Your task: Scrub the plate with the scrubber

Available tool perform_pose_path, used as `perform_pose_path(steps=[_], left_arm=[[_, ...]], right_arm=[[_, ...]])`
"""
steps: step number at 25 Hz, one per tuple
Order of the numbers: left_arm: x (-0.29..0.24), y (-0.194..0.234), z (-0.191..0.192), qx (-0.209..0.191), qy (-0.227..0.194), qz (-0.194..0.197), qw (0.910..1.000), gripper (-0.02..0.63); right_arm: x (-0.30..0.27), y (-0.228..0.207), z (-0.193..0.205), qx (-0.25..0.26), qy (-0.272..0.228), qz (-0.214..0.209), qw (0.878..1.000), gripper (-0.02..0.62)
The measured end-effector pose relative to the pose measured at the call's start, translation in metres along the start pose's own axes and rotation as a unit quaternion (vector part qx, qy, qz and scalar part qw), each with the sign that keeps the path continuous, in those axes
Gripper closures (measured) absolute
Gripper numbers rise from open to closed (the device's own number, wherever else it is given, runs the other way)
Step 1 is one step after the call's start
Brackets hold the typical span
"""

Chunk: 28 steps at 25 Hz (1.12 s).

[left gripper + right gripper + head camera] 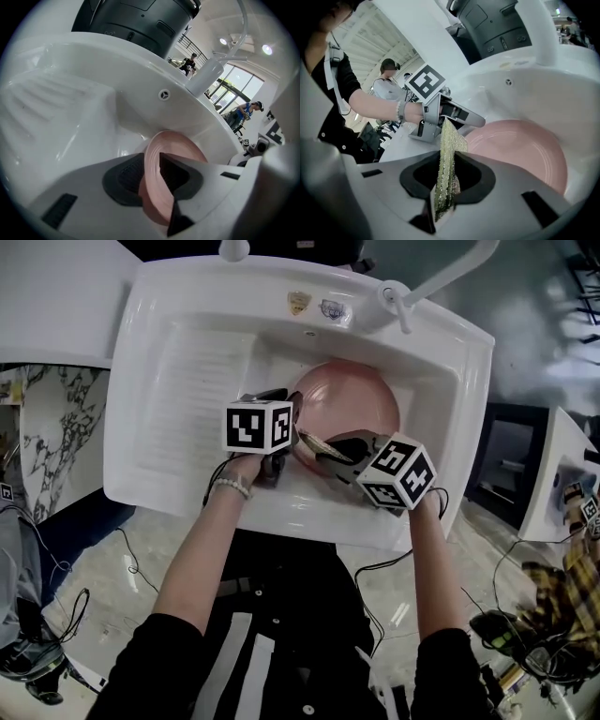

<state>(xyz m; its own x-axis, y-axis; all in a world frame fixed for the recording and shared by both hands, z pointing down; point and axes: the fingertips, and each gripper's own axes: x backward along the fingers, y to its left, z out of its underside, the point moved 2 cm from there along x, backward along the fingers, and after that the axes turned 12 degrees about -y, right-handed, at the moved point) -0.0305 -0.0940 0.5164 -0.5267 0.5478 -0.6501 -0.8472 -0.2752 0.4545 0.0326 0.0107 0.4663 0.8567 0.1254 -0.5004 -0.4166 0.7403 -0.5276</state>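
A pink plate point(352, 404) lies tilted in the white sink point(441, 381). My left gripper point(286, 423) is at the plate's left rim. In the left gripper view the plate's rim point(176, 145) passes between the jaws of the left gripper point(151, 176), which stand open around it. My right gripper point(323, 448) hovers over the plate's near edge, shut on a yellow-green scrubber point(311, 442). In the right gripper view the scrubber point(447, 159) stands upright, pinched by the right gripper point(446, 180). Beyond it are the plate point(520, 150) and the left gripper point(459, 115).
A ribbed draining slope point(197, 399) fills the sink's left half. The faucet point(441, 277) reaches over the back right corner. Cables point(131, 563) trail on the floor below the sink. Other people stand in the background.
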Motion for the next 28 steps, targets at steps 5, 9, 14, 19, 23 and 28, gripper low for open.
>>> perform_pose_path(steps=[5,9,14,19,23,28], left_arm=[[0.020,-0.004,-0.025,-0.022,-0.024,-0.010,0.9994,0.517],[0.043,-0.020,-0.052,-0.049,-0.051,-0.004,0.9975,0.552],[0.076,-0.036,-0.094,-0.083,-0.101,0.007,0.9914,0.604],[0.106,-0.059,-0.126,-0.121,-0.145,0.024,0.9816,0.604],[0.130,-0.081,-0.141,-0.144,-0.175,0.043,0.9730,0.604],[0.157,-0.102,-0.153,-0.167,-0.205,0.057,0.9628,0.604]], right_arm=[[0.025,-0.006,-0.028,0.021,-0.078,0.091,0.993,0.518],[0.059,-0.004,-0.058,0.050,-0.150,0.185,0.970,0.518],[0.094,0.018,-0.089,0.106,-0.198,0.263,0.938,0.518],[0.125,0.038,-0.120,0.129,-0.255,0.315,0.905,0.518],[0.145,0.052,-0.146,0.142,-0.299,0.340,0.880,0.518],[0.157,0.068,-0.167,0.146,-0.324,0.349,0.867,0.518]])
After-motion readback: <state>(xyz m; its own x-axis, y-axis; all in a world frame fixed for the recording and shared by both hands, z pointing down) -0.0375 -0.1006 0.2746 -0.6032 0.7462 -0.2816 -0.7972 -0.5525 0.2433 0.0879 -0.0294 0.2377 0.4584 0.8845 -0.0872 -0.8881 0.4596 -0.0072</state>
